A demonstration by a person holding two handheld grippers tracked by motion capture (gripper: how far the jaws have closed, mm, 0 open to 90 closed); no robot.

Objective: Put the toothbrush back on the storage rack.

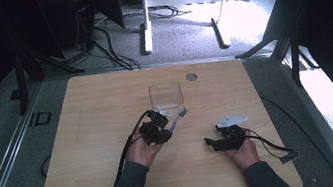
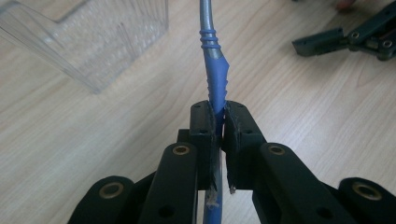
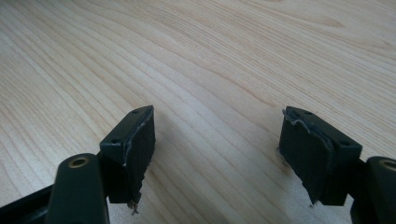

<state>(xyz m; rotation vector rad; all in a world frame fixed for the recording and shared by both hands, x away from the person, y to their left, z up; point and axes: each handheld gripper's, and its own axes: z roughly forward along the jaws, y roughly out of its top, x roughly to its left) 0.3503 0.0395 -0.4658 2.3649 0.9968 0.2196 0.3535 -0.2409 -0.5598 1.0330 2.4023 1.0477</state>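
The toothbrush (image 2: 215, 74), blue-handled with a grey neck, is clamped by its handle between the fingers (image 2: 204, 126) of the left gripper (image 1: 161, 122), just above the wooden tabletop (image 1: 96, 109) and close to a clear plastic container (image 1: 165, 95). The right gripper (image 1: 211, 142) is held well apart to the right, low over the bare wood, its fingers (image 3: 135, 140) spread wide with nothing between them.
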